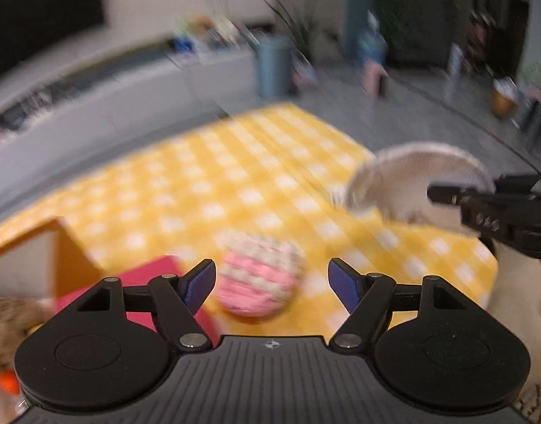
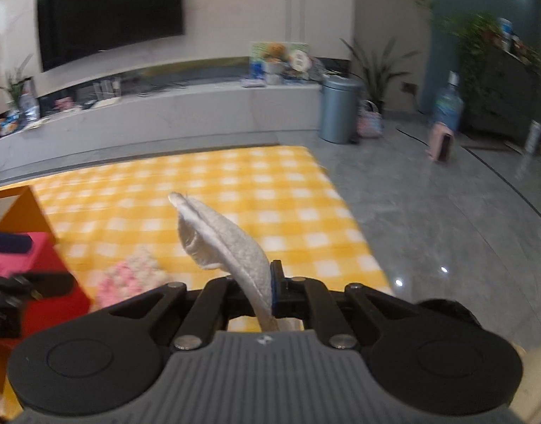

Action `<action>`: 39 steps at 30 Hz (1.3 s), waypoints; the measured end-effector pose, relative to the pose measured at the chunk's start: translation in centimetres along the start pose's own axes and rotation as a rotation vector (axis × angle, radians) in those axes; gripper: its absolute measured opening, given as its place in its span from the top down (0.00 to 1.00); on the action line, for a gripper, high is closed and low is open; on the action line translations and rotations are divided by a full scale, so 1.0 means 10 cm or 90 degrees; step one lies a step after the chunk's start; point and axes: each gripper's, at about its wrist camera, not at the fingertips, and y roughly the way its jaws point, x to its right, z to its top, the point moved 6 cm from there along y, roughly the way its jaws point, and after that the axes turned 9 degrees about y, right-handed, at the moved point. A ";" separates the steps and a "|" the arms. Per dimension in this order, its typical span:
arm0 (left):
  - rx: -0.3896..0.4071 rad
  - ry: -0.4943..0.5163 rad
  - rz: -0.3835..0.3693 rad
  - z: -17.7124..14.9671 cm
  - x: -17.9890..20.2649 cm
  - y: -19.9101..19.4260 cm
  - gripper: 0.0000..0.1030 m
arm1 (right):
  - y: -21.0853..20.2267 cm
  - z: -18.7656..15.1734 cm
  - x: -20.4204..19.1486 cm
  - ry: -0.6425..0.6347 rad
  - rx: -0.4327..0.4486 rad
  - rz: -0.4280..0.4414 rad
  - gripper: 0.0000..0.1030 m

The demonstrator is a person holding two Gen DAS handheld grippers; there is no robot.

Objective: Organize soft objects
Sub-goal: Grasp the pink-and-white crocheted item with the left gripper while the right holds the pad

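Right tool [image 2: 258,291] pinches a grey-white plush slipper [image 2: 228,243], lifted above the yellow checked worktop [image 2: 270,190]. Left tool [image 1: 272,282] spread, empty, above a pink-and-white knitted ball [image 1: 258,275] beside the orange box [image 1: 69,247].

- A flat white fuzzy pad [image 2: 231,243] stands on edge, lifted above the yellow checked cloth [image 2: 235,183].
- A round pink-and-cream knitted cushion [image 1: 258,277] lies on the cloth beside a red box [image 2: 41,275].
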 end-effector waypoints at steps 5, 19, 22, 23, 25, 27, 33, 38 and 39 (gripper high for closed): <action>-0.103 -0.027 -0.029 0.07 -0.05 0.62 0.18 | 0.02 0.00 0.11 0.023 -0.004 0.007 0.98; -0.223 0.089 -0.059 0.09 -0.04 1.19 0.14 | 0.02 0.02 0.12 0.021 0.001 0.012 0.97; -0.239 0.107 -0.053 0.12 -0.03 1.29 0.14 | 0.03 0.03 0.13 0.023 0.000 0.000 0.97; -0.242 0.113 -0.051 0.13 -0.02 1.32 0.14 | 0.03 0.02 0.13 0.025 -0.001 0.000 0.97; -0.254 0.117 -0.050 0.16 -0.02 1.37 0.13 | 0.04 0.02 0.13 0.024 -0.004 -0.004 0.97; -0.268 0.126 -0.041 0.17 -0.01 1.43 0.13 | 0.05 0.01 0.13 0.021 -0.006 -0.009 0.97; -0.299 0.160 0.028 0.15 0.05 1.61 0.07 | 0.04 0.00 0.10 0.017 -0.009 -0.010 0.97; -0.306 0.144 0.029 0.17 0.01 1.68 0.04 | 0.05 -0.01 0.07 0.007 -0.013 -0.007 0.97; -0.301 0.127 0.021 0.17 -0.01 1.66 0.12 | 0.05 -0.01 0.07 0.007 -0.013 -0.006 0.97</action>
